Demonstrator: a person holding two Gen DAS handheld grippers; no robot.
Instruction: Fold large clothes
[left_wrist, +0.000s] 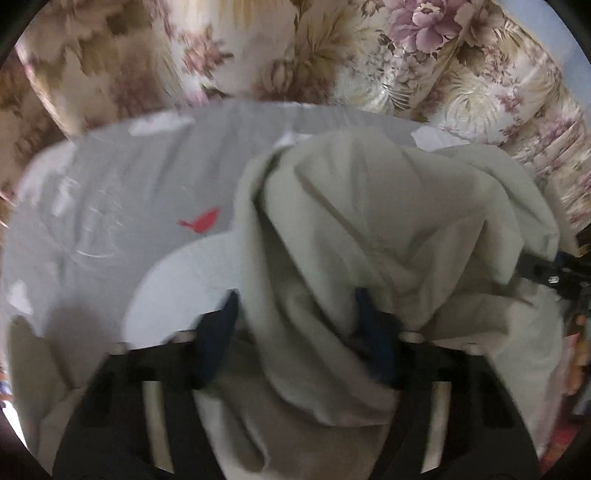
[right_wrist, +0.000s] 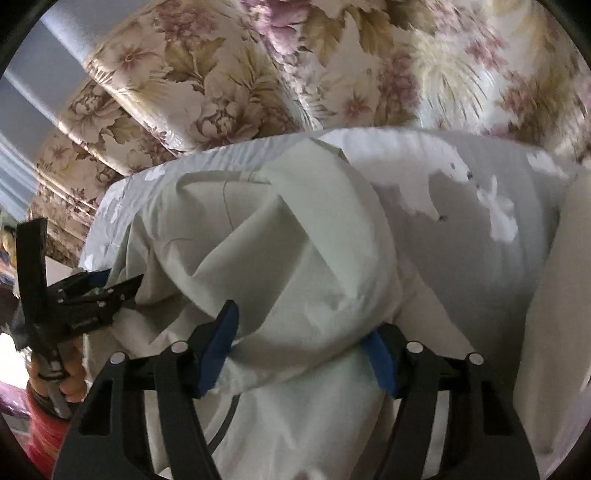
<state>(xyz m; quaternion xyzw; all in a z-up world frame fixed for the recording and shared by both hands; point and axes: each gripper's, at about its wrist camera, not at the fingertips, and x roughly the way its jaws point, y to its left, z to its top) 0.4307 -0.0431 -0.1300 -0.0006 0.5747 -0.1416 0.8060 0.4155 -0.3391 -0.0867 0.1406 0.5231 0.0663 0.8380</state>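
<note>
Over the grey printed bed sheet (left_wrist: 110, 177) we held the pale garment (left_wrist: 369, 206) bunched in mid-air, left tool (left_wrist: 295, 317) and right tool (right_wrist: 303, 332) each clamped on it, no fold visibly finished yet.

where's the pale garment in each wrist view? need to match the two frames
Left wrist: the pale garment bunches centre-right, running down between the left claw fingers.
Right wrist: it fills the centre, pinched in the right claw, spreading toward the lower left.
Shared landmark: the grey printed bedsheet beneath it, with floral fabric behind.
</note>
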